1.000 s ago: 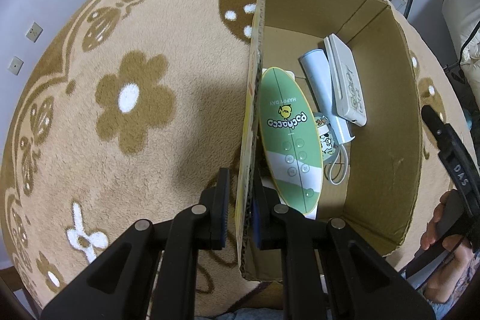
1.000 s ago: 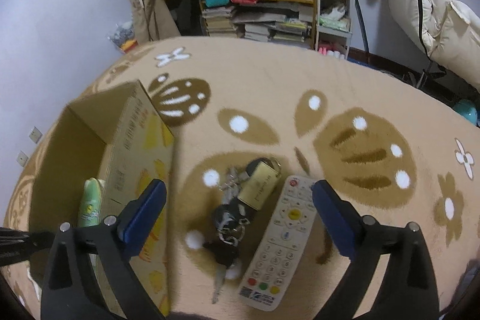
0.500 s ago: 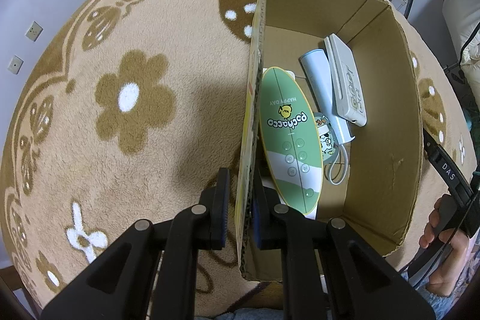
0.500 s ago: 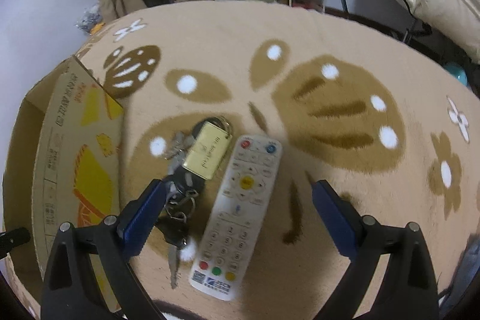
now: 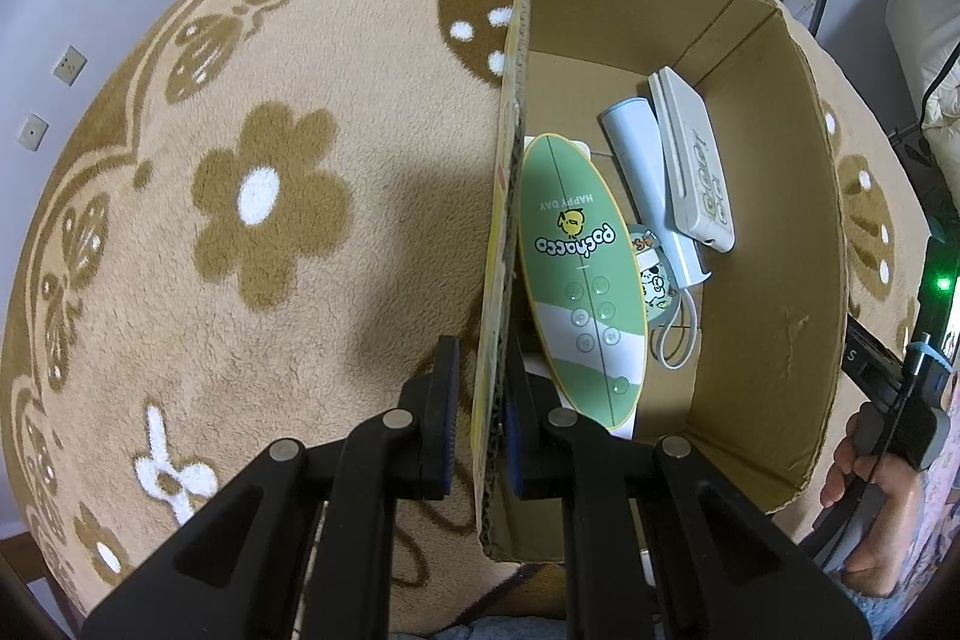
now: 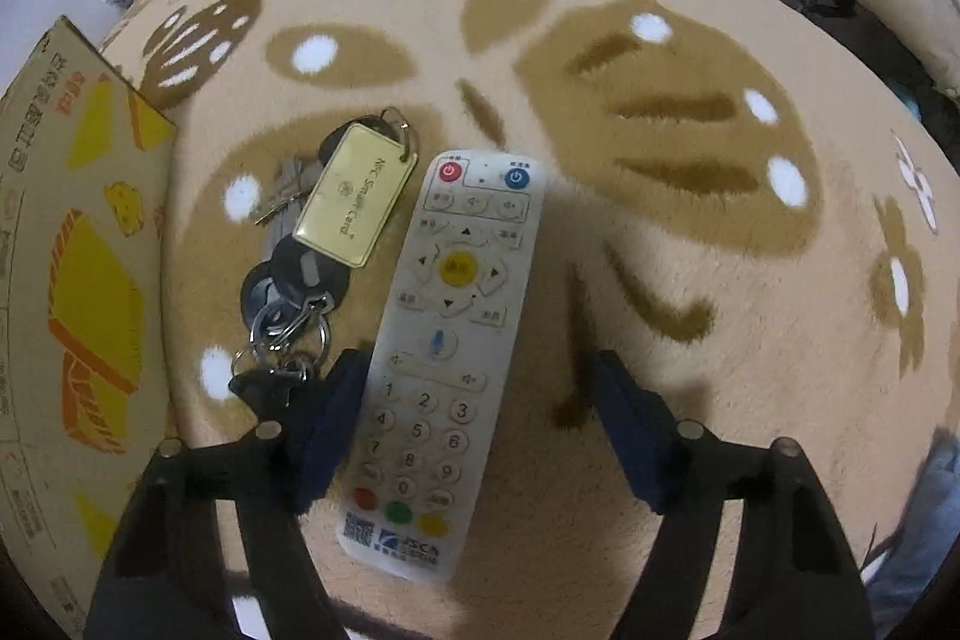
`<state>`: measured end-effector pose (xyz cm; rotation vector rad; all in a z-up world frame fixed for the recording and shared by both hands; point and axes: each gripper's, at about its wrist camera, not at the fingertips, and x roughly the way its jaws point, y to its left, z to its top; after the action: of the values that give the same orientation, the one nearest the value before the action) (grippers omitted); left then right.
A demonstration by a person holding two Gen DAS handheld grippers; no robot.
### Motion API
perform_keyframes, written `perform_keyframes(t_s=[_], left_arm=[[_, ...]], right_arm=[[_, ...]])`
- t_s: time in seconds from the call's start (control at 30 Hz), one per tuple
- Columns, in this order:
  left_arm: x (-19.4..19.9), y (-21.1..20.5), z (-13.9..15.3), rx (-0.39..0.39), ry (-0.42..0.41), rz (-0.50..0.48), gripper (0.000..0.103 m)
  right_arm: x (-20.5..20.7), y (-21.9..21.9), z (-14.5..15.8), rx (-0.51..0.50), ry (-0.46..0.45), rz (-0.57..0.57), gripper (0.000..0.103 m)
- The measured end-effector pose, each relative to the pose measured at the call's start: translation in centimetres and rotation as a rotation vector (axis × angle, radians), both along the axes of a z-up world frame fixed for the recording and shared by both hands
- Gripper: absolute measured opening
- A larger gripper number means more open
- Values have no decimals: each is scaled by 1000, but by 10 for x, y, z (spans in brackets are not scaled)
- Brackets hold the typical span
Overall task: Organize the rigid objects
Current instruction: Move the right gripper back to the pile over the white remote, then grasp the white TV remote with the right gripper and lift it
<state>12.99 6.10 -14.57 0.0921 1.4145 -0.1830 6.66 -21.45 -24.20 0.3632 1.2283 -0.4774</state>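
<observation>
The long white plastic remote control (image 6: 447,352) lies on the beige carpet beside the bunch of keys (image 6: 306,268), lengthwise between the right gripper (image 6: 474,436), whose jaws have just been closing around it without gripping, while the left gripper (image 5: 480,430) clamps the brown cardboard box (image 5: 816,280) wall.

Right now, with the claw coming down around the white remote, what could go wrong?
1. The right claw sits off-centre: one finger is against the remote, the other is well clear. As its jaws, which have just been closing, shut, the remote may slide or twist.
2. The key bunch lies right beside that finger, so a ring could get pinched too.
3. The left claw only pinches one wall of the cardboard box, which might tip.
</observation>
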Motion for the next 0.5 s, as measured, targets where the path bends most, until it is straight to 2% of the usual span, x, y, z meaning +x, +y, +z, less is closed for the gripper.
perform_keyframes(t_s=[0.17,0.2,0.27,0.5], left_arm=[[0,1,0,-6,2,2,13],[0,1,0,-5,2,2,13],[0,1,0,-5,2,2,13],[0,-1,0,2,-1,-1,13]], right_arm=[[-3,-3,-2,19,-36,-46,71],[-4,-4,-2,20,-49,-55,67],[-4,-6,1,2,-74,-69,48],[-5,-8,6,-32,-97,-34,45]])
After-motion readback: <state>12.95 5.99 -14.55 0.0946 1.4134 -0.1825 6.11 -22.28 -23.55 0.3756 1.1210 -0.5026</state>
